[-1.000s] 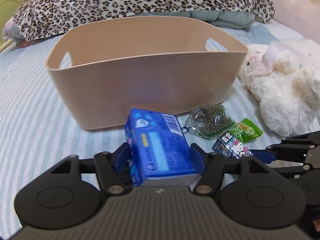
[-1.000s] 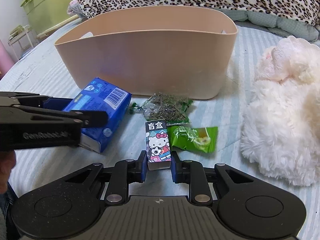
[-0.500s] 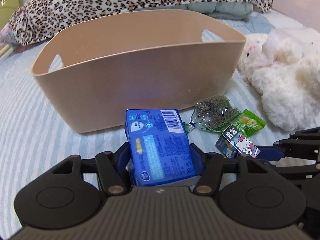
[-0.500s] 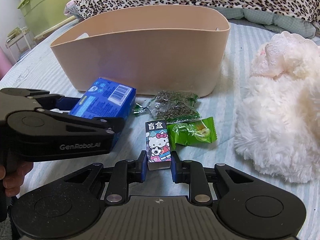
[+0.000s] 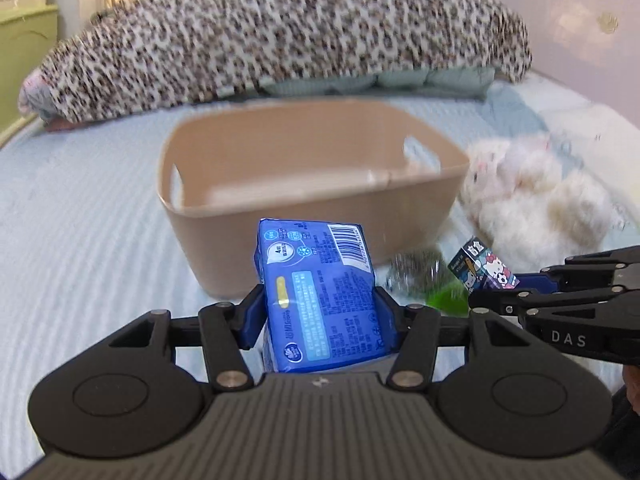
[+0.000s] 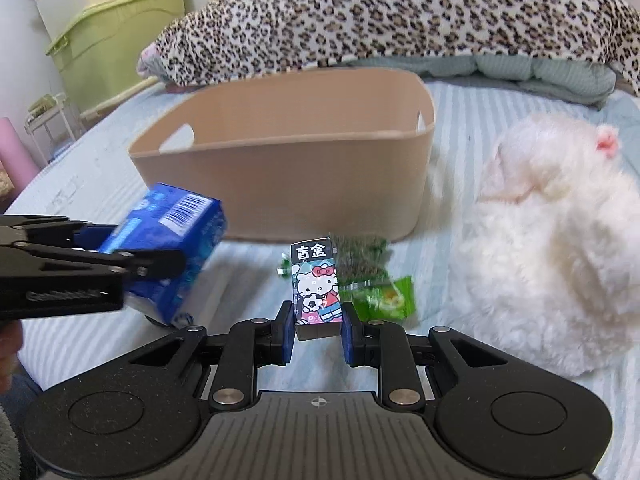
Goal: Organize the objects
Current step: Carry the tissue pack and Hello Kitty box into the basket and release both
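My left gripper (image 5: 320, 316) is shut on a blue tissue pack (image 5: 320, 292) and holds it raised above the bed, in front of the beige plastic basket (image 5: 312, 200). My right gripper (image 6: 316, 330) is shut on a small Hello Kitty box (image 6: 316, 284), lifted off the bed. The tissue pack also shows in the right wrist view (image 6: 172, 256), and the Hello Kitty box in the left wrist view (image 5: 484, 268). A clear bag of dried herbs (image 6: 360, 260) and a green candy packet (image 6: 384, 300) lie on the bed before the basket (image 6: 288, 184). The basket looks empty.
A white plush toy (image 6: 552, 248) lies to the right of the basket. A leopard-print blanket (image 6: 400, 12) is piled behind the basket. A green storage box (image 6: 116, 36) stands off the bed at the far left. The striped bedsheet (image 5: 80, 240) stretches to the left.
Both grippers have risen with their objects, so the basket now appears lower and its inside shows. The Hello Kitty box has left the bed.
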`<action>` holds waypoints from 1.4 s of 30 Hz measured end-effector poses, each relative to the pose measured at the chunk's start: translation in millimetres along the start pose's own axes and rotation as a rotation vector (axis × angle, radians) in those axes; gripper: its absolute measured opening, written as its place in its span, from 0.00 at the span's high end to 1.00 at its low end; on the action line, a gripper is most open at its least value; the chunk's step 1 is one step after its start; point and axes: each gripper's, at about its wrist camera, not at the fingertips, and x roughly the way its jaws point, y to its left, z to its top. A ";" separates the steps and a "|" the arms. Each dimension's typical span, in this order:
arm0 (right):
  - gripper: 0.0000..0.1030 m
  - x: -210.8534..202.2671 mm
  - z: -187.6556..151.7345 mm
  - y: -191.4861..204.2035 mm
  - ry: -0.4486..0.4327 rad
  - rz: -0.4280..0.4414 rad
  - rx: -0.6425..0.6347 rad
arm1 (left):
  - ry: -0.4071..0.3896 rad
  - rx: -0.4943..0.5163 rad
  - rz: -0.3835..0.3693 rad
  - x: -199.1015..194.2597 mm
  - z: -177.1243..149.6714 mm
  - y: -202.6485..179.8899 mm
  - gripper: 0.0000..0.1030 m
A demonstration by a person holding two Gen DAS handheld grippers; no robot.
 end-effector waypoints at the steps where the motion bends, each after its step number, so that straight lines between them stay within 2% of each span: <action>1: 0.79 -4.1 4.3 0.6 -0.015 0.002 -0.003 | -0.022 -0.004 0.003 -6.9 5.4 2.9 0.45; 7: 0.79 -27.3 39.2 2.9 -0.119 0.014 -0.010 | -0.122 -0.024 0.042 -24.4 42.3 19.0 0.45; 12: 0.79 -27.9 72.6 3.4 -0.186 0.001 -0.008 | -0.110 -0.027 0.087 -1.0 73.3 26.5 0.45; 17: 0.79 -16.0 99.6 9.0 -0.218 -0.010 0.000 | -0.084 -0.031 0.120 32.5 93.5 29.6 0.45; 22: 0.79 13.4 121.2 14.0 -0.210 -0.051 -0.013 | -0.039 -0.033 0.216 72.4 92.9 29.4 0.45; 26: 0.79 43.7 129.0 17.6 -0.181 -0.104 -0.035 | 0.009 -0.058 0.228 94.2 90.6 31.1 0.44; 30: 0.79 64.9 127.6 16.9 -0.135 -0.147 -0.028 | 0.024 -0.048 0.242 100.0 85.1 29.1 0.41; 32: 0.67 69.0 126.3 16.6 -0.121 -0.150 -0.020 | 0.017 -0.069 0.222 94.6 81.8 30.3 0.38; 35: 0.47 60.2 123.9 17.2 -0.147 -0.151 -0.023 | -0.028 -0.081 0.262 79.2 79.0 29.4 0.17; 36: 0.37 56.1 122.9 17.1 -0.160 -0.150 -0.029 | -0.052 -0.088 0.281 72.4 77.8 30.2 0.07; 37: 0.30 50.9 120.5 16.7 -0.173 -0.151 -0.037 | -0.068 -0.094 0.288 67.1 77.0 31.7 0.03; 42: 0.10 21.7 104.8 5.0 -0.193 -0.137 -0.018 | -0.078 -0.106 0.250 41.1 69.3 36.1 0.03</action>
